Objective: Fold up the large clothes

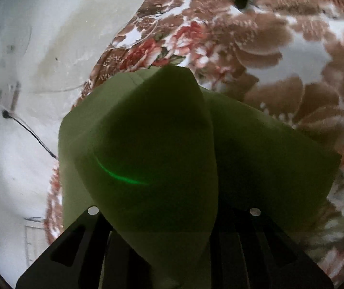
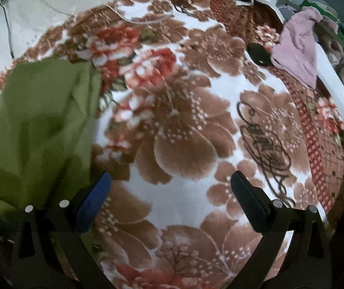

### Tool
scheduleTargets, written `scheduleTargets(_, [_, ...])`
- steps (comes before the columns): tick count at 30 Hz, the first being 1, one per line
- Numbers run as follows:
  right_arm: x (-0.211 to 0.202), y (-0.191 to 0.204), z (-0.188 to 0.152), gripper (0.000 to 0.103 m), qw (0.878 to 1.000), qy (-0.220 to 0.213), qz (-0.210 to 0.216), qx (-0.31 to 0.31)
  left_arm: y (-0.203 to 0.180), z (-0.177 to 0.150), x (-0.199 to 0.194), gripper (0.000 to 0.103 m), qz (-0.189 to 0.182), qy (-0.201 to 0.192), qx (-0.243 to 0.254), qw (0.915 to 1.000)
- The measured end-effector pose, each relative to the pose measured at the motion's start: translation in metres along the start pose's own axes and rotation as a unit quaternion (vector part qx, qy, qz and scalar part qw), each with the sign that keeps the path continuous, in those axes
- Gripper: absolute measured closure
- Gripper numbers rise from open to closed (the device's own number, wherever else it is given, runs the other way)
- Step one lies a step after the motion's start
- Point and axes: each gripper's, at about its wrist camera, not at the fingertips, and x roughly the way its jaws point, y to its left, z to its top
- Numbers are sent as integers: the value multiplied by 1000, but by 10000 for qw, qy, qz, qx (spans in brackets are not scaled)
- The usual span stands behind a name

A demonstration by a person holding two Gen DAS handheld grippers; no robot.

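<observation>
A plain olive-green garment (image 1: pixel 147 144) fills the middle of the left wrist view. It drapes over my left gripper (image 1: pixel 169 228) and hides both fingertips; the jaws are shut on its fabric, which rises from between them in a tall fold above the floral blanket (image 1: pixel 280 48). In the right wrist view the same green garment (image 2: pixel 39 125) hangs at the left, beside the blue left pad. My right gripper (image 2: pixel 172 187) is open wide over the floral blanket (image 2: pixel 184 144), with nothing between its fingers.
A pale wall (image 1: pixel 27 48) with a thin black cable (image 1: pixel 32 134) borders the blanket's far side. At the right edge lie a pink cloth (image 2: pixel 297 50), a white strip (image 2: pixel 335 96), a small black object (image 2: pixel 258 54) and a heap of other clothes (image 2: pixel 340 24).
</observation>
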Motion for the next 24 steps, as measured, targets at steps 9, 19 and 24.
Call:
scheduleTargets(9, [4, 61, 52, 5, 9900, 245, 1345, -343, -29, -10, -5, 90, 289, -161, 482, 9983])
scheduleTargets(19, [99, 118, 70, 5, 9700, 1552, 1800, -510, -19, -13, -2, 90, -58, -298, 210, 9993])
scheduleTargets(24, [123, 114, 65, 5, 9501, 1967, 2423, 45, -15, -15, -4, 90, -214, -372, 177, 9989])
